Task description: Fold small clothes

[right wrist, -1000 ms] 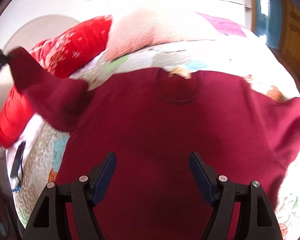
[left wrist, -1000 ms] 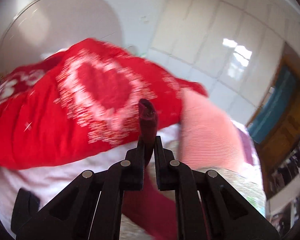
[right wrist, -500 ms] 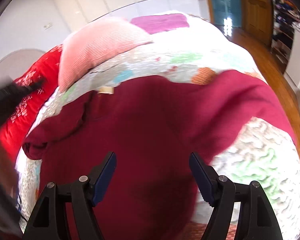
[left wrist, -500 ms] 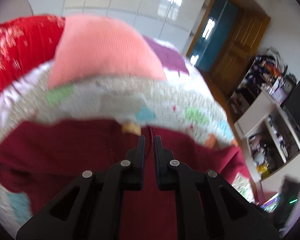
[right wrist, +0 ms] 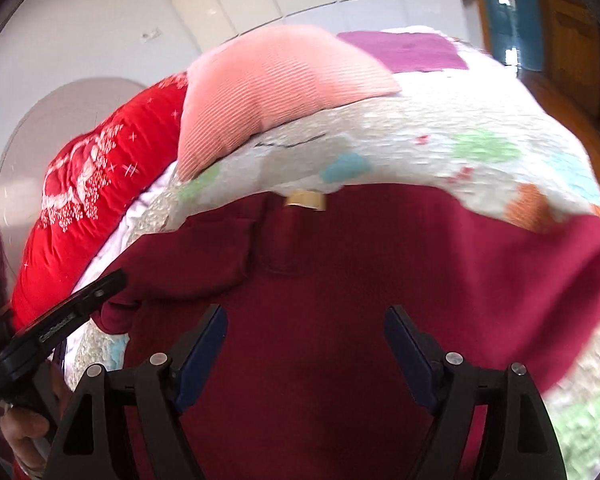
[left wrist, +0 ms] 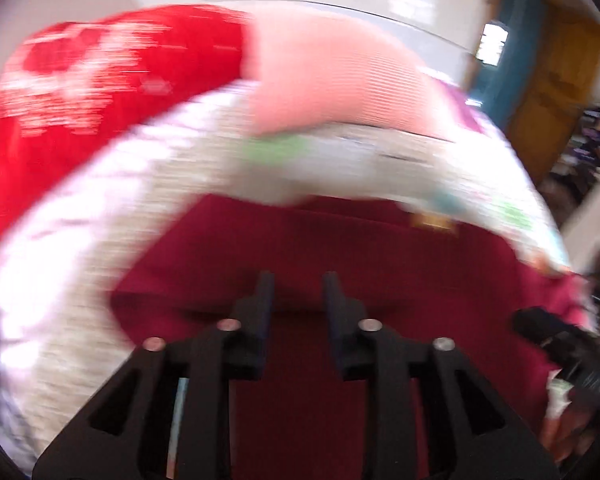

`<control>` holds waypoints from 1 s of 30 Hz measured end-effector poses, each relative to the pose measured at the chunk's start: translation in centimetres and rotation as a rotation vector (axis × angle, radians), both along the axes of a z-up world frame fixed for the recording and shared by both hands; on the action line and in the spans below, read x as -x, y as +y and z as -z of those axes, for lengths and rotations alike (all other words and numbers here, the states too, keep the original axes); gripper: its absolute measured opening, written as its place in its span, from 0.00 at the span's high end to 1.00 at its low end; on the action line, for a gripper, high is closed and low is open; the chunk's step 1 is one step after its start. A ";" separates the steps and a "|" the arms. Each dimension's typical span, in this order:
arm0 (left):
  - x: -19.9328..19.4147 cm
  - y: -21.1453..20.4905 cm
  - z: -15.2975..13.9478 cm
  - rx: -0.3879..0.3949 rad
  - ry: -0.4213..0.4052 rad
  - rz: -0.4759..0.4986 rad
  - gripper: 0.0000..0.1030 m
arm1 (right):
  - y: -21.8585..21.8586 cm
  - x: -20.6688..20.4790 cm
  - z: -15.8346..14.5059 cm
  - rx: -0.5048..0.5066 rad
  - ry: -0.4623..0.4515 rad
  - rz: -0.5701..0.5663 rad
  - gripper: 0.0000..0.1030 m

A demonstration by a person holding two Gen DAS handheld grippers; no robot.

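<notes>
A dark red top (right wrist: 340, 280) lies spread on the quilted bed, neck label (right wrist: 304, 200) at the far edge. Its left sleeve (right wrist: 204, 256) is folded in over the body; it shows in the blurred left wrist view (left wrist: 228, 256) too. My left gripper (left wrist: 297, 284) hovers just above that folded sleeve, jaws a little apart and empty. It also shows at the left of the right wrist view (right wrist: 100, 292). My right gripper (right wrist: 305, 320) is wide open and empty over the middle of the top. The right sleeve (right wrist: 540, 264) lies spread out.
A pink ribbed pillow (right wrist: 276, 84) and a red pillow with white hearts (right wrist: 88, 200) lie at the head of the bed. The patchwork quilt (right wrist: 440, 140) covers the bed. A wooden door (right wrist: 572, 32) and cluttered shelves (left wrist: 592, 140) stand to the right.
My left gripper carried the left sleeve inward over the top, let it go and opened slightly. My right gripper stayed open while its view swung across the top.
</notes>
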State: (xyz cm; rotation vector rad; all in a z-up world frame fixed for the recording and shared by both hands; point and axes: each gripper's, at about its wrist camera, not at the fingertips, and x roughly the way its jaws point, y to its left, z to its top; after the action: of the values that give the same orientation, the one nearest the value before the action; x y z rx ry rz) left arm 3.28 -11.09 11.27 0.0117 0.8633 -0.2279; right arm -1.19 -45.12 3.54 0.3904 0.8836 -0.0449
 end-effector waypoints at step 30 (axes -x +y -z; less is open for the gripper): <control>1.9 6.2 2.7 0.042 0.040 -0.082 0.75 | 1.7 -1.6 1.2 -0.139 -0.012 -0.077 0.44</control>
State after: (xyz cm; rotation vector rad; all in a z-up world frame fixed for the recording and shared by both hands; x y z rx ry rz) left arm 1.36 -4.87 8.55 -0.0675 0.8967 -0.1700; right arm 0.44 -43.44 2.36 0.4857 0.8920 0.0902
